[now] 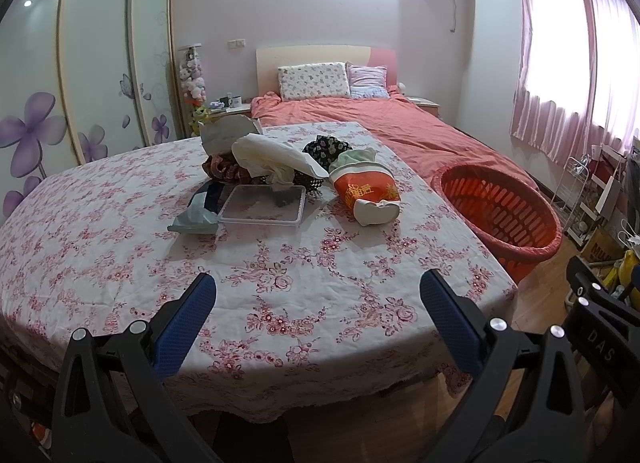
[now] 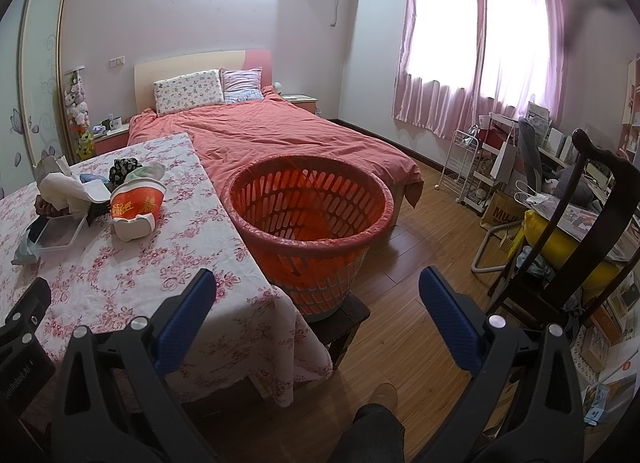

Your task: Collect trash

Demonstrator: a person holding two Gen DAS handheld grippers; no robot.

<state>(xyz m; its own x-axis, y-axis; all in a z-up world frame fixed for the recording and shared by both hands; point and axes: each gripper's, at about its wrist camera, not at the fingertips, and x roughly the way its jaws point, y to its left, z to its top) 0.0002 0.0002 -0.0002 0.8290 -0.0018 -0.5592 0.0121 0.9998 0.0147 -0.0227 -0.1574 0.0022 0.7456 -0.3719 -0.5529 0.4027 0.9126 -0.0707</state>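
Ahead of my left claw (image 1: 318,295), the heap of trash (image 1: 276,159) hides its own back half; what lies under the white crumpled bag (image 1: 272,157) I cannot tell; the print on the orange cup (image 1: 366,189) is too small to read; right of my right claw (image 2: 318,295), the chair (image 2: 576,231) is cut off by the edge; the basket (image 2: 310,207) hides its own floor.

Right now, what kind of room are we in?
It looks like a bedroom at home. There is a made bed with two pillows, a sliding wardrobe painted with purple flowers, and pink curtains over the window. A table with trash on it stands at the bed's foot.
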